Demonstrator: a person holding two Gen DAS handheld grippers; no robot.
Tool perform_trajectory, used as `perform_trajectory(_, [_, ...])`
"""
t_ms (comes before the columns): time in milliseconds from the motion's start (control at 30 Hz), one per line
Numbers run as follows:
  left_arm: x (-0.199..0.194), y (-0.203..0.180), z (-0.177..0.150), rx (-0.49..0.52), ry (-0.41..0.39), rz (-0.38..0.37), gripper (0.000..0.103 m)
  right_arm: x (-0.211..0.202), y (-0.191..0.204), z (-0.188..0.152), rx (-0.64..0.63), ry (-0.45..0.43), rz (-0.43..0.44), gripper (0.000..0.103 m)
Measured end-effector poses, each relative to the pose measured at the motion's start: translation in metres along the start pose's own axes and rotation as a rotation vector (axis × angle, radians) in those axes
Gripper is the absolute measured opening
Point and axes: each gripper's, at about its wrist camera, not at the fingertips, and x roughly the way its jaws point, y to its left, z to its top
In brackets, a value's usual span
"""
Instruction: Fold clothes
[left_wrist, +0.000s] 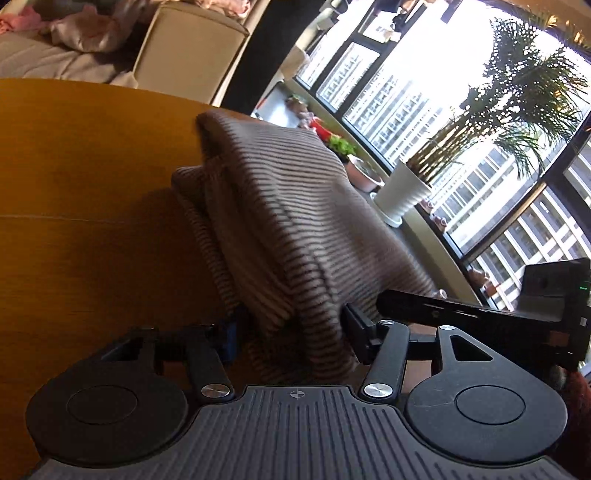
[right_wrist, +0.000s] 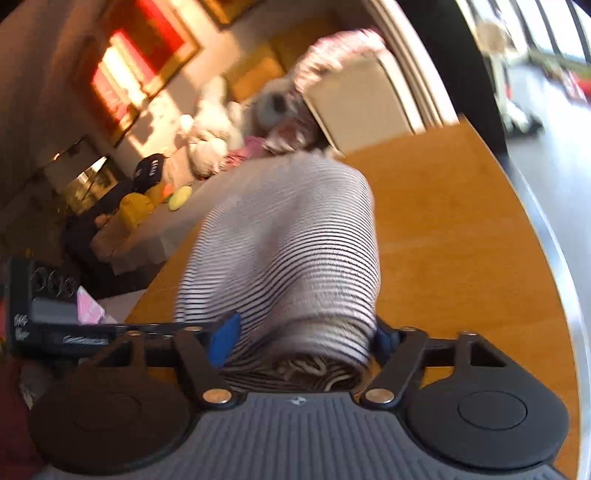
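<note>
A folded striped garment (left_wrist: 280, 221), pale with thin dark stripes, lies bunched on the wooden table (left_wrist: 81, 177). My left gripper (left_wrist: 288, 332) is shut on its near edge, the cloth filling the gap between the fingers. In the right wrist view the same striped garment (right_wrist: 291, 243) bulges up between the fingers of my right gripper (right_wrist: 303, 343), which is shut on a thick folded bundle of it. The fingertips are hidden by cloth in both views. The other gripper's black body (left_wrist: 517, 317) shows at the right of the left wrist view.
The round table edge (right_wrist: 554, 236) curves at the right. A beige sofa (left_wrist: 184, 48) with clothes stands beyond the table. Potted plants (left_wrist: 402, 192) line the window sill. Soft toys (right_wrist: 210, 133) lie on a bed farther back.
</note>
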Motion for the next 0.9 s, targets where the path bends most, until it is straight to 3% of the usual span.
perform_trajectory(100, [-0.001, 0.004, 0.0, -0.017, -0.001, -0.011, 0.06, -0.011, 0.0, 0.007, 0.001, -0.052, 0.014, 0.054])
perform_trajectory(200, [-0.014, 0.01, 0.002, -0.042, -0.034, -0.004, 0.061, -0.004, 0.012, 0.0, -0.175, -0.02, -0.215, 0.057])
perform_trajectory(233, [-0.019, 0.012, 0.003, -0.05, -0.047, -0.001, 0.064, -0.002, 0.017, -0.006, -0.251, -0.012, -0.296, 0.066])
perform_trajectory(300, [-0.03, 0.016, 0.004, -0.063, -0.075, 0.014, 0.067, -0.007, 0.034, -0.015, -0.381, -0.042, -0.375, 0.076])
perform_trajectory(367, [-0.041, 0.021, 0.004, -0.069, -0.097, 0.046, 0.067, -0.014, 0.057, -0.024, -0.52, -0.071, -0.418, 0.077])
perform_trajectory(467, [-0.052, 0.031, 0.005, -0.103, -0.113, 0.081, 0.068, -0.021, 0.086, -0.035, -0.662, -0.064, -0.301, 0.081])
perform_trajectory(567, [-0.053, 0.038, 0.004, -0.149, -0.111, 0.091, 0.069, -0.004, 0.116, -0.055, -0.824, 0.006, -0.214, 0.083])
perform_trajectory(700, [-0.058, 0.037, -0.003, -0.156, -0.11, 0.09, 0.074, 0.032, 0.136, -0.078, -1.022, 0.076, -0.217, 0.083])
perform_trajectory(767, [-0.061, 0.037, -0.002, -0.152, -0.115, 0.096, 0.077, 0.046, 0.139, -0.085, -1.104, 0.084, -0.258, 0.082])
perform_trajectory(833, [-0.065, 0.039, -0.002, -0.155, -0.122, 0.101, 0.077, 0.052, 0.138, -0.081, -1.093, 0.095, -0.273, 0.068])
perform_trajectory(900, [-0.069, 0.041, -0.003, -0.16, -0.13, 0.101, 0.077, 0.042, 0.127, -0.055, -0.898, 0.095, -0.223, 0.052])
